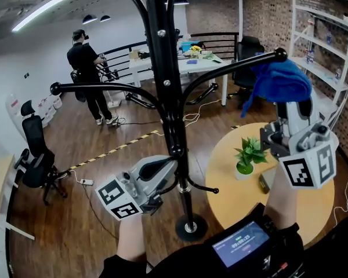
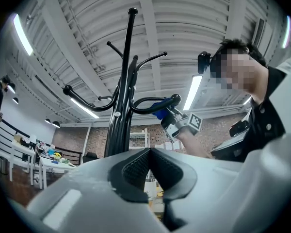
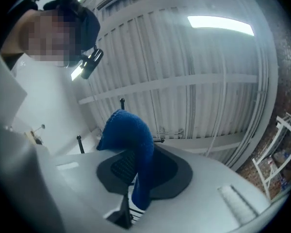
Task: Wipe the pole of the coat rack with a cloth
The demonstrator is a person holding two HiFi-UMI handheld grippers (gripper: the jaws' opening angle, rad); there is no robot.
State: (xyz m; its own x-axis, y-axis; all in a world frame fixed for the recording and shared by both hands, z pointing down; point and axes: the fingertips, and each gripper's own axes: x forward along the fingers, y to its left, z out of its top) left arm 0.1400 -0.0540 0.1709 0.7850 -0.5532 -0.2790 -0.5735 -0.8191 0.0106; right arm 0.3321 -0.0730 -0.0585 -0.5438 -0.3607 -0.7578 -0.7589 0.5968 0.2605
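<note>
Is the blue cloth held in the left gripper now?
No, the blue cloth is pinched between the jaws of the right gripper, as the right gripper view shows.

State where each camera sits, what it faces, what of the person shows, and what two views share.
Head view: head-mounted, looking down at the pole; forearms, left tool and right tool show.
Left gripper view: on the left tool, looking up the pole; the person's torso shows.
Right gripper view: on the right tool, facing the ceiling; its jaws clamp the cloth.
All share the cloth.
</note>
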